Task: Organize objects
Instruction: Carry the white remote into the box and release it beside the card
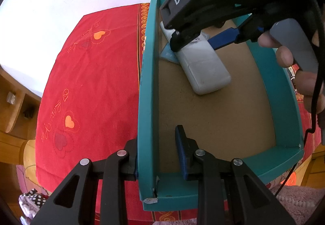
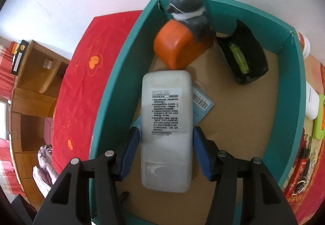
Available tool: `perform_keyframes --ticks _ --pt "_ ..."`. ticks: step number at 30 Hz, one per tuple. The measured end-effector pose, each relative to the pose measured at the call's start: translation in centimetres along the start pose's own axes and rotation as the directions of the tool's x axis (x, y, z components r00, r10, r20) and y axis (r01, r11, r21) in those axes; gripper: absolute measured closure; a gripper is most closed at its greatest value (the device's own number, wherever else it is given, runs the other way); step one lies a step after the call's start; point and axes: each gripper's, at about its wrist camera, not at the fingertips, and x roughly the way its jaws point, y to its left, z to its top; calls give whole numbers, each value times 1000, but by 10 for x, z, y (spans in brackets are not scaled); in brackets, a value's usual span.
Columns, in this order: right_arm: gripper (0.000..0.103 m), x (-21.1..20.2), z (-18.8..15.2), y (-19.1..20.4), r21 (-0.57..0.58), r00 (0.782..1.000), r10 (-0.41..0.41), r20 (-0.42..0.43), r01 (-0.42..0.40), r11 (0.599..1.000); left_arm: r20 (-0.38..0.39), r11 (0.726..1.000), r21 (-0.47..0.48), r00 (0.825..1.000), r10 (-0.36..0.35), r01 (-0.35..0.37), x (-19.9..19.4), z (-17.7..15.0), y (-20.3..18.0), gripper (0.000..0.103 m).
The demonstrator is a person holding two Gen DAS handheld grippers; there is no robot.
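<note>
Tongs (image 2: pixel 166 151) spread around white remote (image 2: pixel 166 123) inside teal box (image 2: pixel 113 82).

Matt teal cardboard box (image 2: pixel 113 90); smooth white plastic remote (image 2: pixel 166 123); red cloth (image 1: pixel 97 82).

One teal box (image 2: pixel 113 90) holds one white remote (image 2: pixel 166 123), one blue card (image 2: pixel 203 103), one orange-and-grey bottle (image 2: pixel 178 48) and one black level (image 2: pixel 243 56). Outside it lie one white bottle (image 2: pixel 311 101), one green pack (image 2: pixel 321 117) and one red cloth (image 1: pixel 91 82).
</note>
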Motion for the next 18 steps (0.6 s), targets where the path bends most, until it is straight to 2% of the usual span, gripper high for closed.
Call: perform_keyframes --ticks 10,18 --pt "48 -12 -7 -13 22 994 107 -2 -107 994 0 1000 -4 1000 -1 1 -2 0 -1 75" --pt "46 -10 -15 -9 -30 993 119 -14 -119 992 0 1000 -8 1000 -1 1 -2 1 -1 75"
